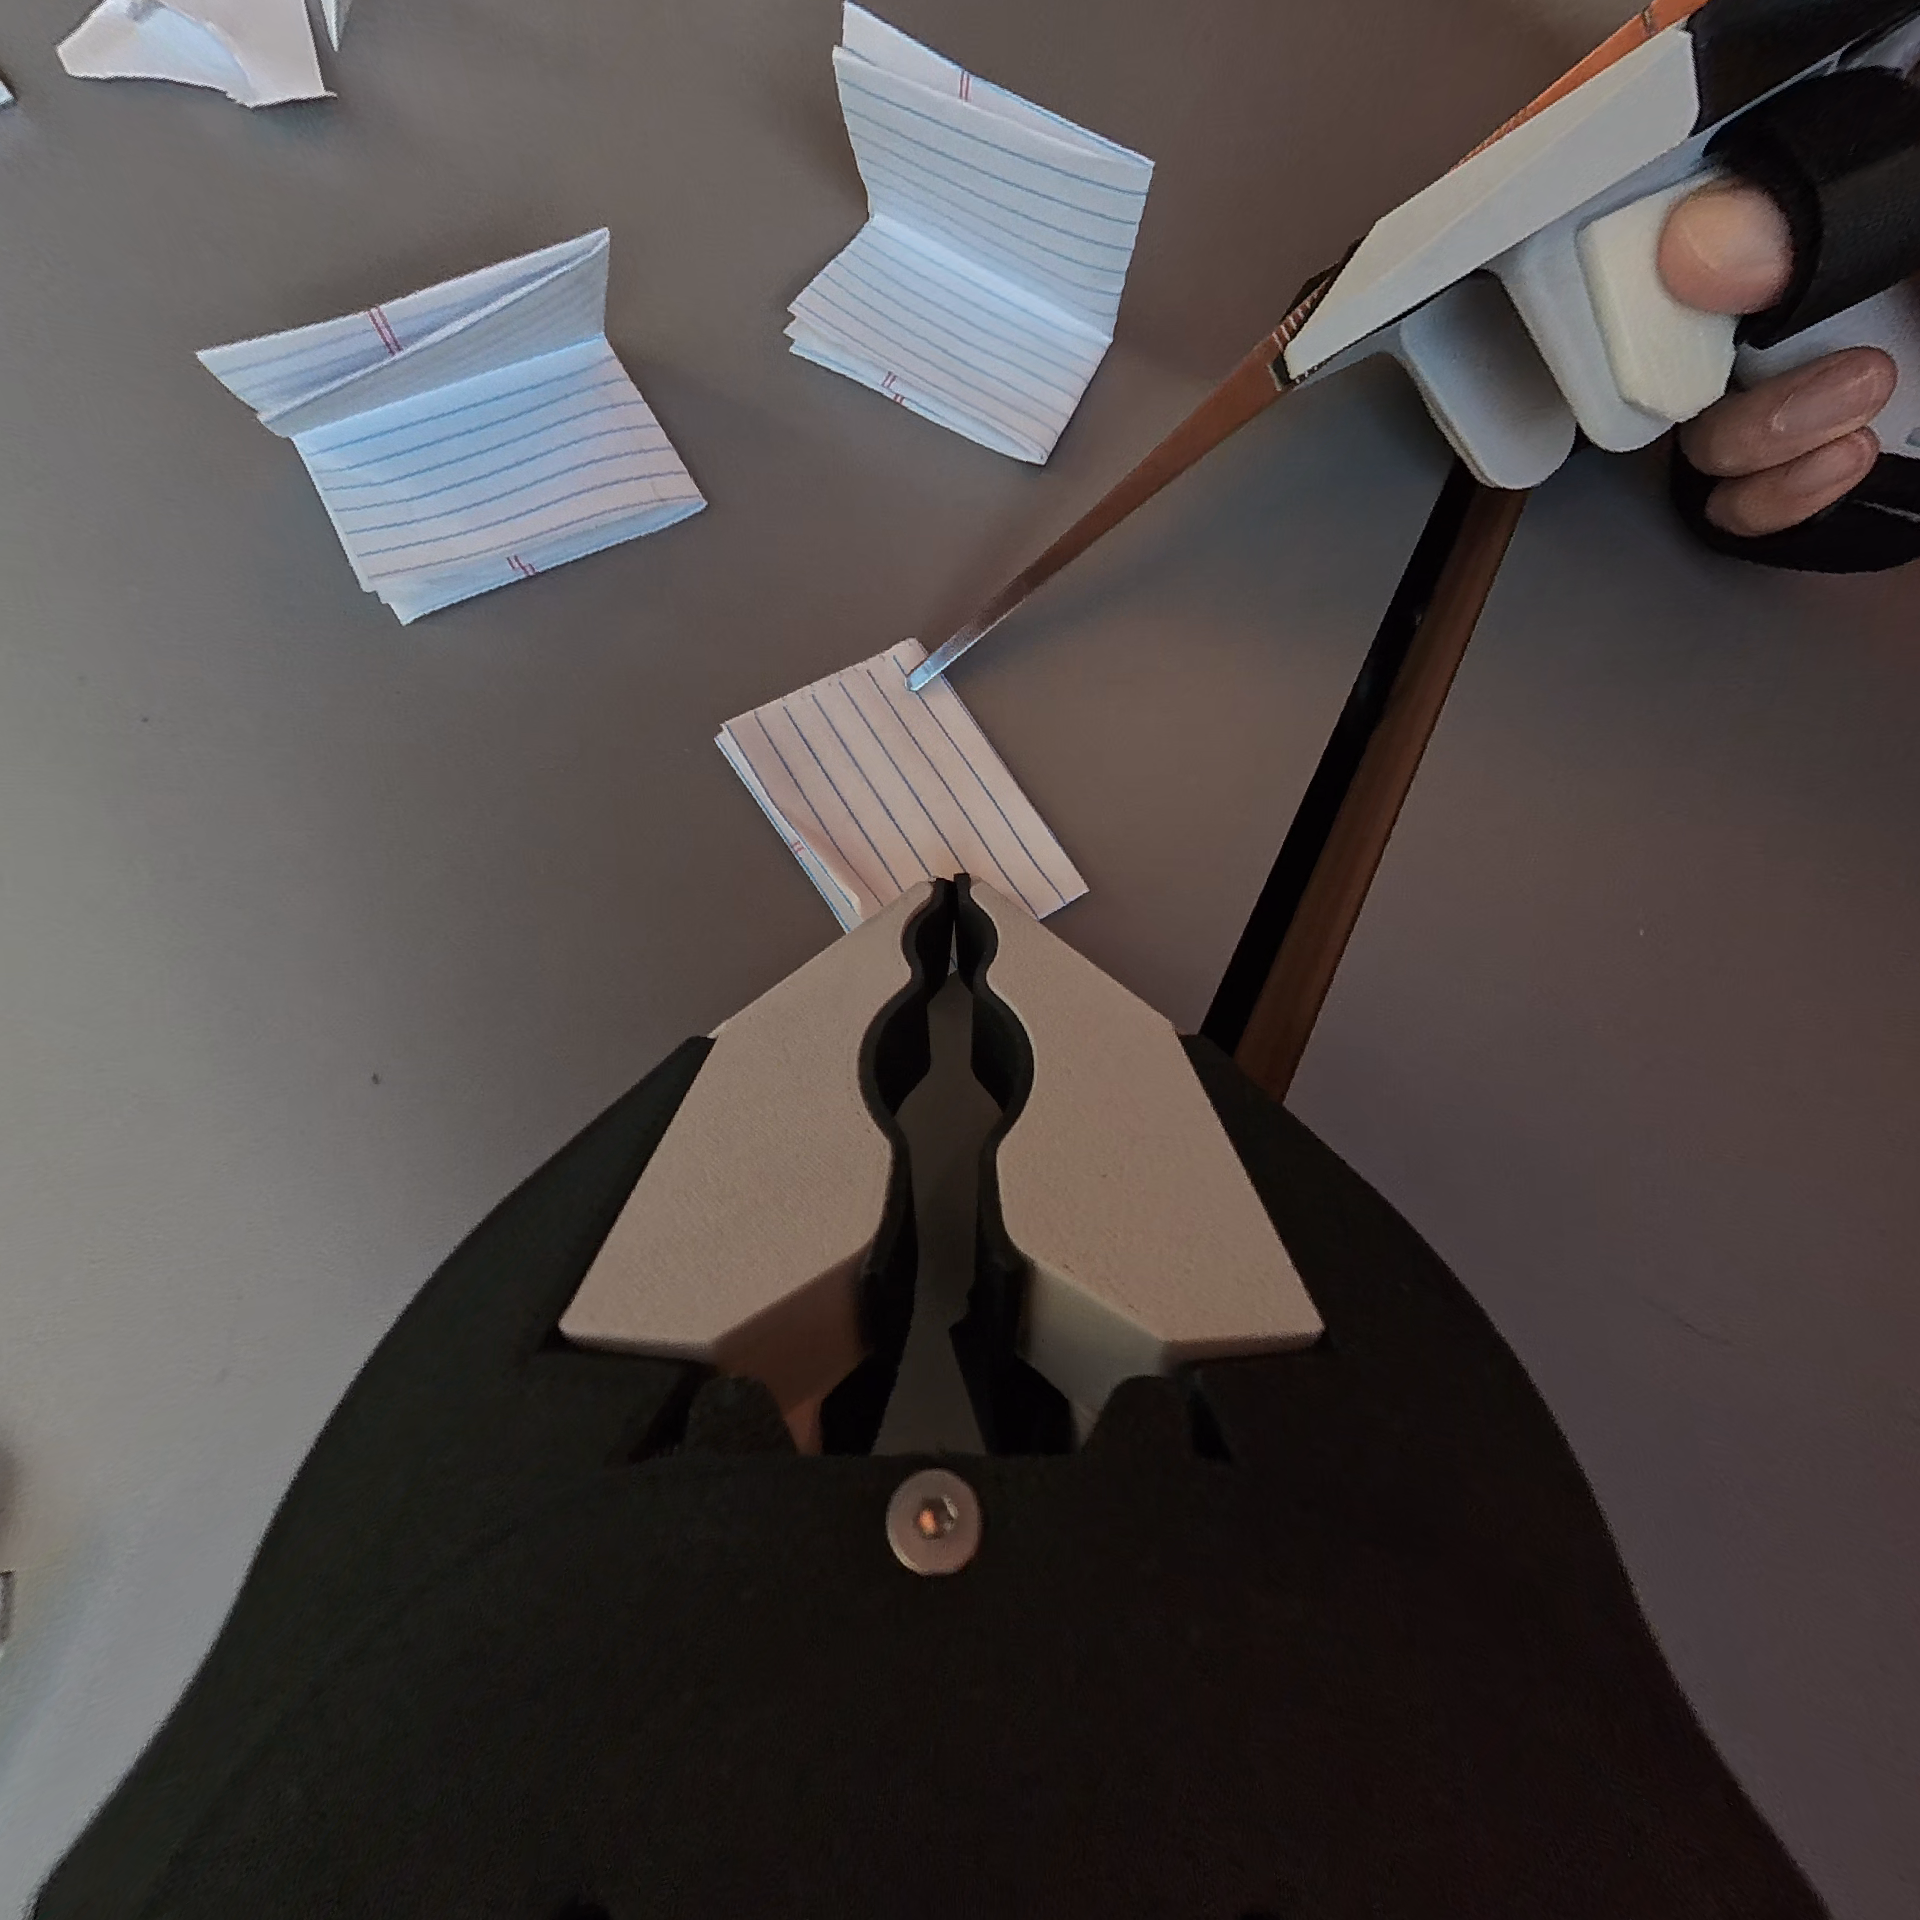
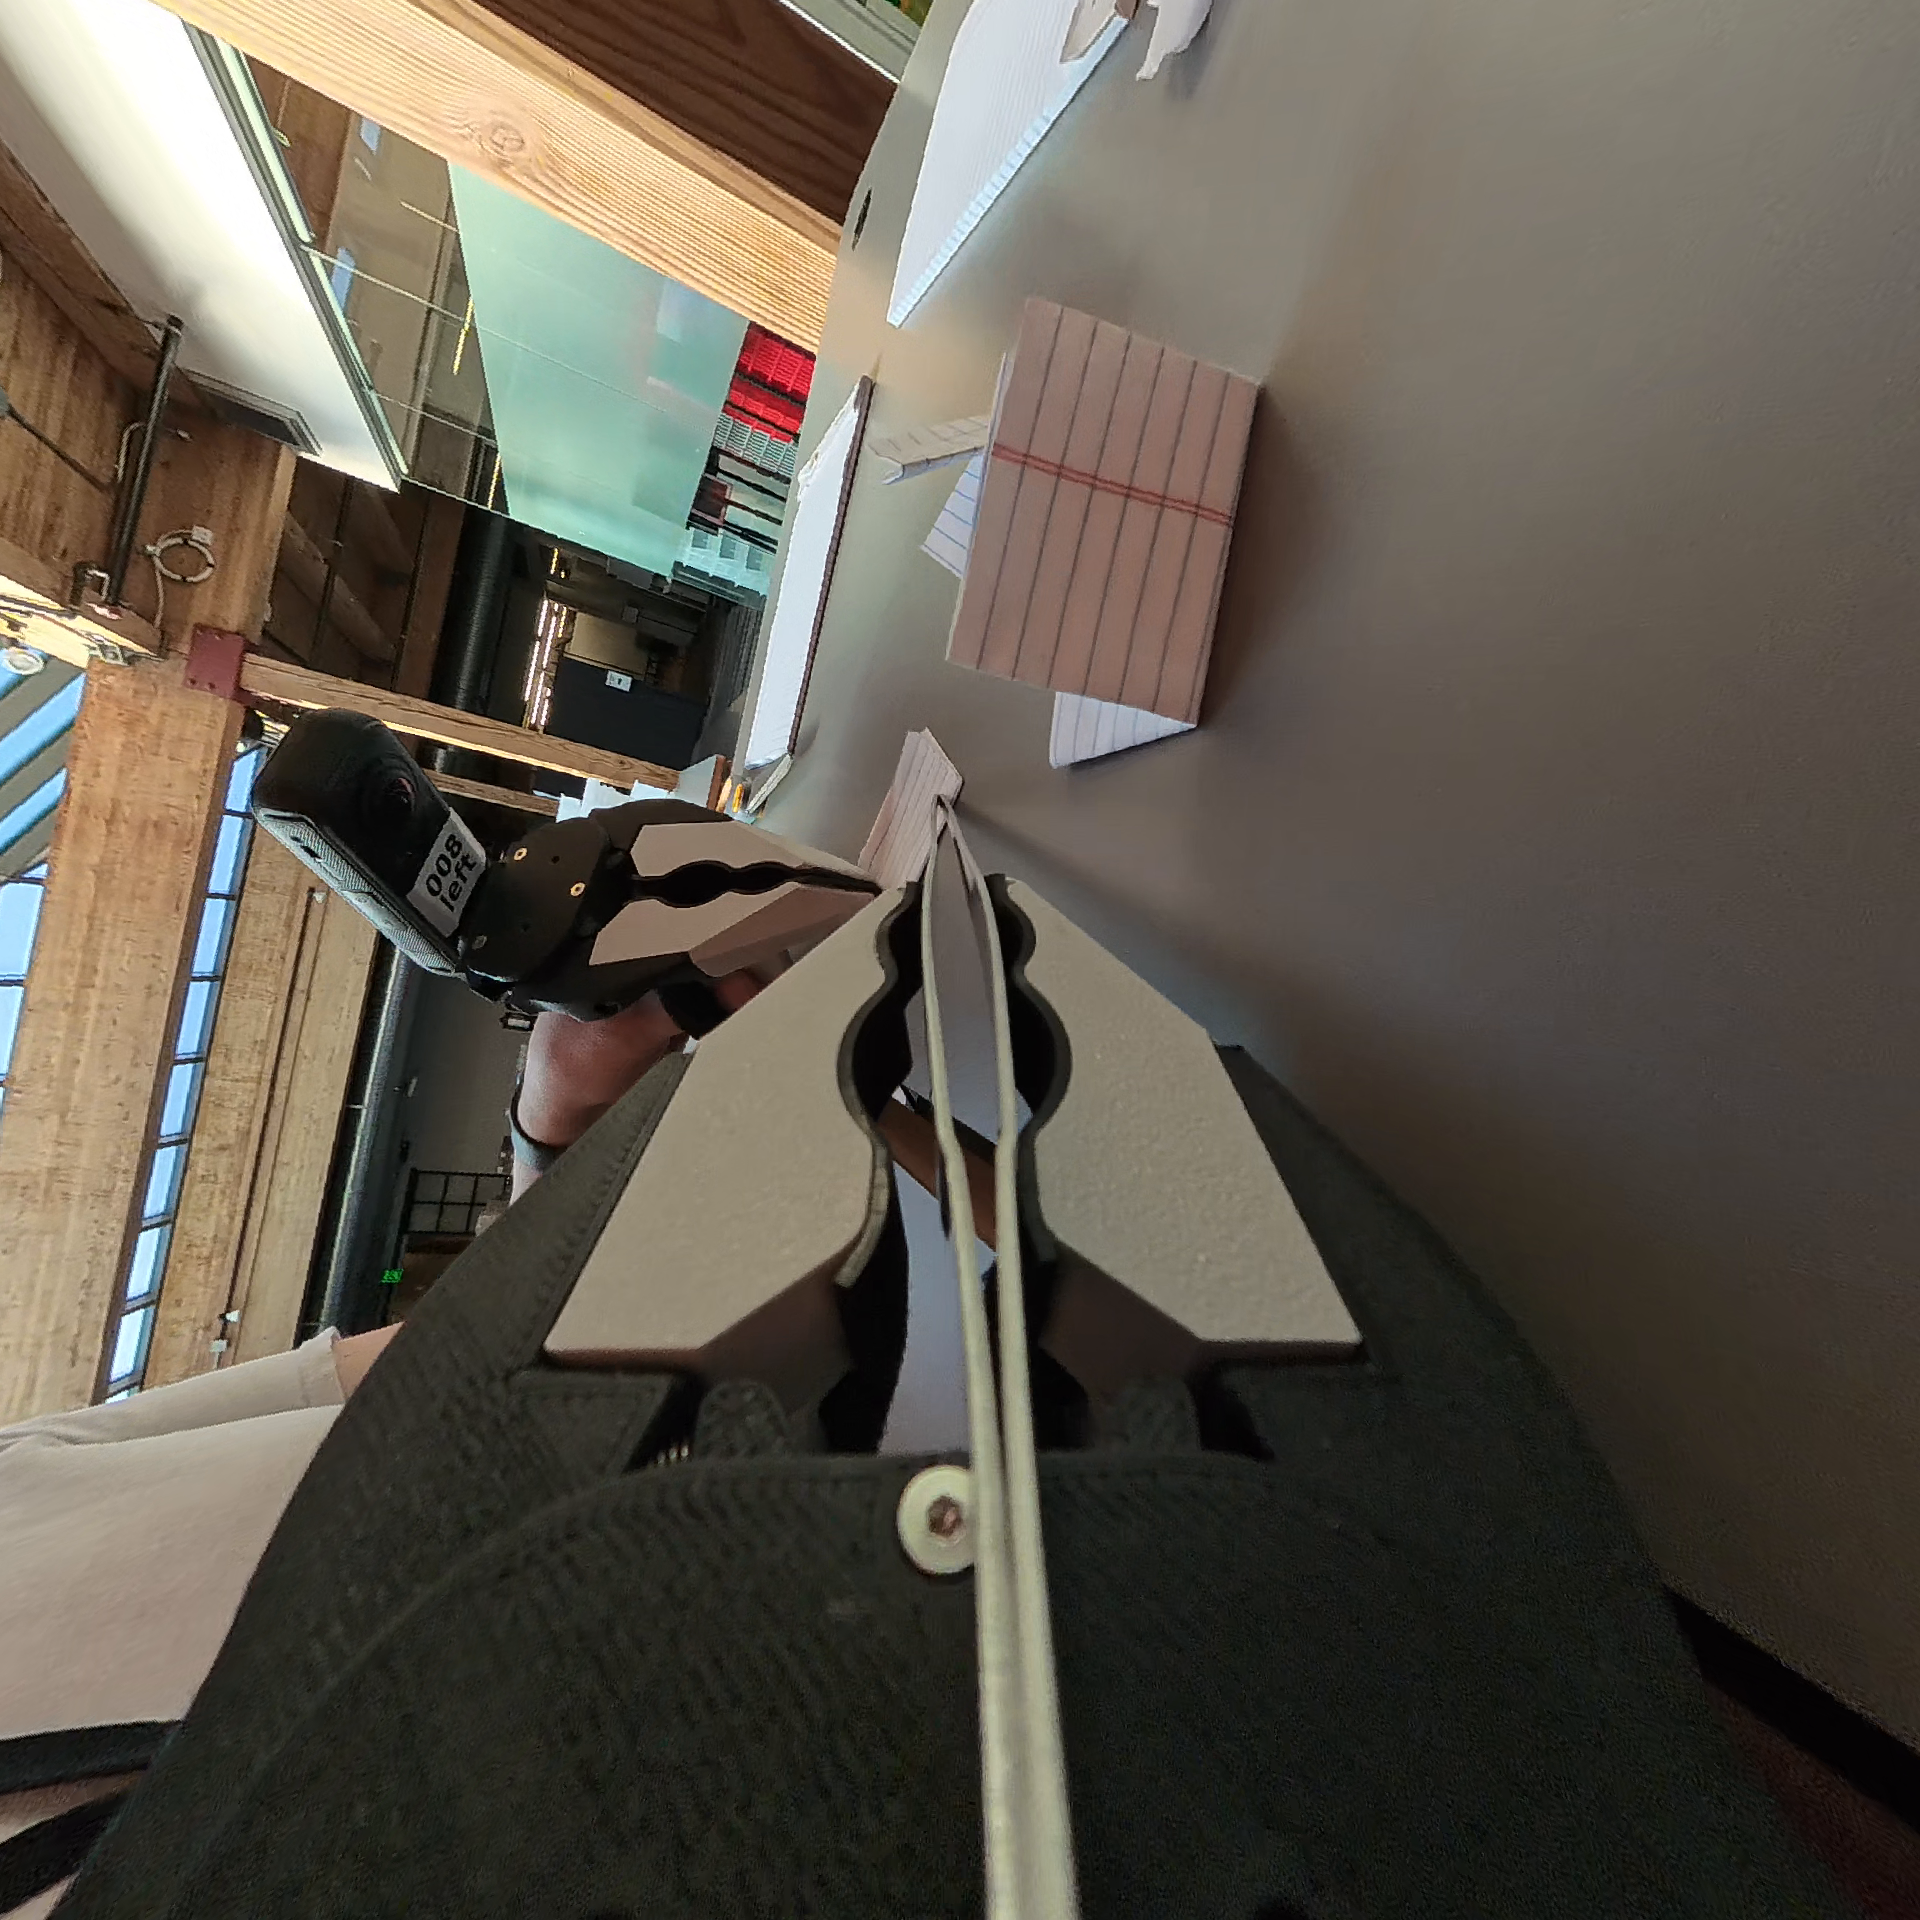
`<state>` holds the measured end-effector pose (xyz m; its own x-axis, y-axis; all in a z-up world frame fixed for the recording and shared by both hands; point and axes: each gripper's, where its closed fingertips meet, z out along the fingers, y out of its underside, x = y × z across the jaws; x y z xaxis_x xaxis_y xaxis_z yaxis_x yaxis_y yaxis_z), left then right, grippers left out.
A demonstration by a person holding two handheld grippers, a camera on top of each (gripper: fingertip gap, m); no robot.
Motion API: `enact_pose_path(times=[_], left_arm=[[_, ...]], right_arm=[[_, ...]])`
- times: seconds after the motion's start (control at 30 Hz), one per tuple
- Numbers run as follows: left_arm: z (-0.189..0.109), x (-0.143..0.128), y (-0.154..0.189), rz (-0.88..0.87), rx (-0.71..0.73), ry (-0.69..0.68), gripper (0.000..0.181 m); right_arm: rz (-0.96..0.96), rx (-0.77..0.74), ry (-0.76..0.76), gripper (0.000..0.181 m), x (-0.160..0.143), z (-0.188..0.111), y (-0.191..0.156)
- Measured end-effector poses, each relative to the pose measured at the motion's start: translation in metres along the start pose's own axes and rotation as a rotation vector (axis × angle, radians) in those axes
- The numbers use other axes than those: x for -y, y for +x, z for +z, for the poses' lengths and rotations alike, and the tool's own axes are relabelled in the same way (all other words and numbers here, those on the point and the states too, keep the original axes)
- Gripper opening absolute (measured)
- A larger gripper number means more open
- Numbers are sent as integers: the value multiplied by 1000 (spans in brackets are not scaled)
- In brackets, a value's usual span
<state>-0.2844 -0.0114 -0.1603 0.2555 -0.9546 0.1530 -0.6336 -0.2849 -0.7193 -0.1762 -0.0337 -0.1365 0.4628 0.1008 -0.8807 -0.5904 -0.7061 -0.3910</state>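
Two half-open folded papers (image 1: 447, 447) lie beyond the jaws. The left gripper (image 1: 954, 883), jaws pressed together, pins a folded paper's (image 1: 894, 790) near edge. The tilted right gripper (image 2: 956, 894) pinches tweezers (image 2: 982, 1195), tips at its far corner.

light: soft, even daylight | source: windows (image 2: 62, 935) glare white | shadows: faint on table (image 1: 312, 935) | blur: slight beside windows | distortion: wide-angle bending at edges

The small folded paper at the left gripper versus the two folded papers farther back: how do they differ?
The small folded paper lies shut and flat, pinched by the left gripper and touched by the tweezers that the right gripper holds. The two farther papers are larger, sprung half open, and untouched. All are lined white paper on the grey table.
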Motion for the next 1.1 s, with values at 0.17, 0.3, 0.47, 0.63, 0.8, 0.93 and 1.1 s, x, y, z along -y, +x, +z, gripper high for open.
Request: enact_pose_path(times=[0.17,0.3,0.47,0.63,0.8,0.93,1.1], left_arm=[[-21,3,-14,-53,28,58,0],[-21,1,-8,-102,-25,55,0],[-22,19,-8,-63,41,133,1],[-5,12,-10,-7,101,66,0],[-2,3,-18,-101,87,56,0],[-3,3,-20,-156,75,81,0],[-7,0,-23,-158,85,65,0]], right_arm=[[-4,12,-1,11,0,0,2],[-10,17,2,12,0,0,1],[-14,18,3,12,0,0,1],[-29,14,6,12,-1,0,1],[-25,16,6,13,-1,0,1],[-22,19,7,13,-1,0,1],[-18,20,7,13,-1,0,1]])
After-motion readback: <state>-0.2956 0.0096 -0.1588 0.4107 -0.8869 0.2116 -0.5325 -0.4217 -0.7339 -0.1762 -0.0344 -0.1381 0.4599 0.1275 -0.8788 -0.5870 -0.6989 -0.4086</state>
